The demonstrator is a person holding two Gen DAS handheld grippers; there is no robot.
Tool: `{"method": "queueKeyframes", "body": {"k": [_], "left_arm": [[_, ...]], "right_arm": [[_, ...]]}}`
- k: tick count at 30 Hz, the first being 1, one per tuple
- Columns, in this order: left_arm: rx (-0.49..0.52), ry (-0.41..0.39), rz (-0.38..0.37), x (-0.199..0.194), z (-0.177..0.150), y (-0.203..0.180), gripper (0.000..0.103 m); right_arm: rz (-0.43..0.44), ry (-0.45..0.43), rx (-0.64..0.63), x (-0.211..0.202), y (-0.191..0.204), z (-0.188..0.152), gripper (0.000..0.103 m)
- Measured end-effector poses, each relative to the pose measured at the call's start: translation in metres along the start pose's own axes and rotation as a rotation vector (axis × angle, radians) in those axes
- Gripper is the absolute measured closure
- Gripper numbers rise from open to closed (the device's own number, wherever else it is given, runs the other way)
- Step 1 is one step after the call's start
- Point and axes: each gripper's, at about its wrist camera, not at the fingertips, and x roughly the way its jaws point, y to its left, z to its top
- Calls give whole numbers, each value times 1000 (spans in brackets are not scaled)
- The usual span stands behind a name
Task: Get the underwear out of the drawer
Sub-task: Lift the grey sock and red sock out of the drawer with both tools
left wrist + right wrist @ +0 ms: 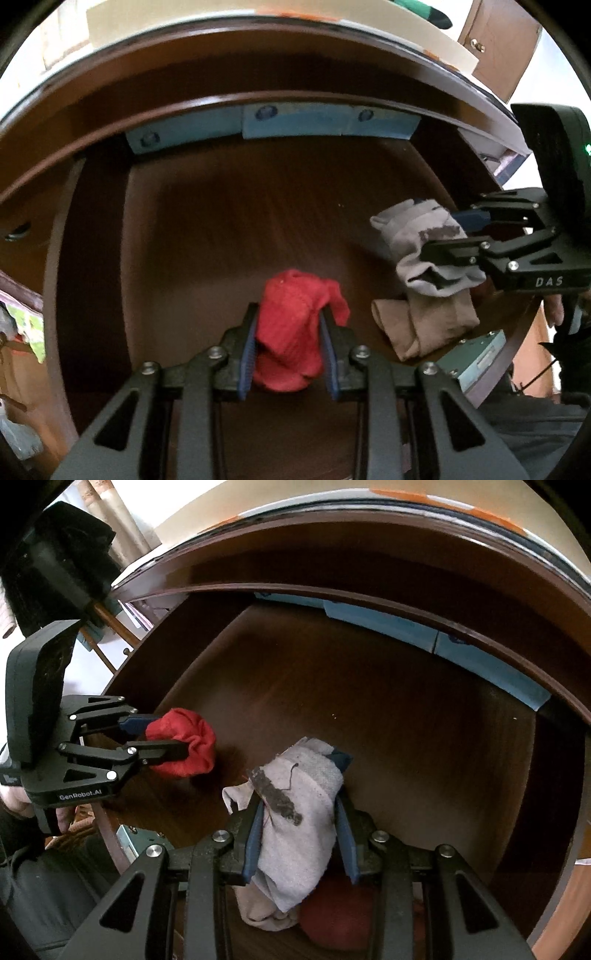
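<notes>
The left tongs (pixel 291 354) are clenched on a bunched red garment (pixel 291 332), which fills the gap between the blue pads and bulges out past their tips. From the right wrist view the same red bundle (pixel 183 744) hangs just clear of the dark wooden floor of the drawer (pixel 388 720), with its shadow below it. The right tongs (pixel 301 830) are clenched on a grey garment (pixel 295 812) with a dark printed patch; the cloth is pinched about midway, with a folded end standing beyond the tips and the rest drooping beneath the pads.

Under and just beside the right tongs, a tan piece (pixel 424 328) lies flat on the drawer floor, and something reddish-brown (pixel 336 912) shows directly below them (too shadowed to say what it is). Blue boxes (pixel 295 120) line the far wall, well beyond both tongs.

These garments look light, soft and limp, with no stiffness to speak of, so they will sag and swing from wherever they are pinched. A hold on a thick gathered fold seems safest; a single thin edge could slip from the pads. The loose tails may drag on the drawer's front wall as they are lifted out, so each should probably rise well clear first.
</notes>
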Motion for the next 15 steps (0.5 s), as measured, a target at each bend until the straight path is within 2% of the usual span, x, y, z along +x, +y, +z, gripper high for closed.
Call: {"method": "queueKeyframes", "body": {"k": [4, 10, 15], "left_arm": [[28, -31, 34, 1, 2, -9, 74], [44, -49, 45, -1, 2, -10, 74], [48, -69, 55, -4, 2, -11, 74]], "right_arm": [[0, -18, -25, -4, 4, -3, 65], [-18, -39, -46, -9, 8, -4, 65], [-41, -111, -73, -22, 13, -9, 65]]}}
